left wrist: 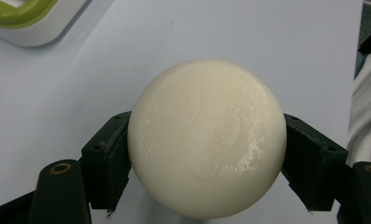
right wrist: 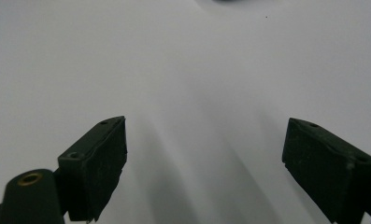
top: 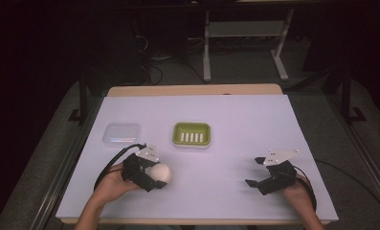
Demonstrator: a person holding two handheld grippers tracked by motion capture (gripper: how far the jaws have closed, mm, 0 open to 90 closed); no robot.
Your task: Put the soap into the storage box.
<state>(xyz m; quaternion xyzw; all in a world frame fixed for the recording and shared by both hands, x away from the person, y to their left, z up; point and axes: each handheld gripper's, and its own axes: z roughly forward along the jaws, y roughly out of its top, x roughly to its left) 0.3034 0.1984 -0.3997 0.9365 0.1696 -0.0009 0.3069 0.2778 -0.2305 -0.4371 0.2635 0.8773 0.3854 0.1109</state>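
A round cream-white bar of soap (top: 160,171) sits between the jaws of my left gripper (top: 155,173) at the front left of the table. In the left gripper view the soap (left wrist: 206,137) is pressed on both sides by the black pads (left wrist: 109,156). A green soap dish (top: 191,134) with a slotted white insert stands mid-table, farther back and to the right of that gripper; its corner shows as the dish (left wrist: 26,21) at top left. My right gripper (top: 255,171) rests at the front right, open and holding nothing, its pads (right wrist: 101,163) spread wide over bare white sheet.
A clear plastic lid or box (top: 121,133) lies left of the dish, just behind the left gripper. The white sheet (top: 235,115) covers the tabletop. Black cables trail from both grippers. Table legs and floor lie beyond the far edge.
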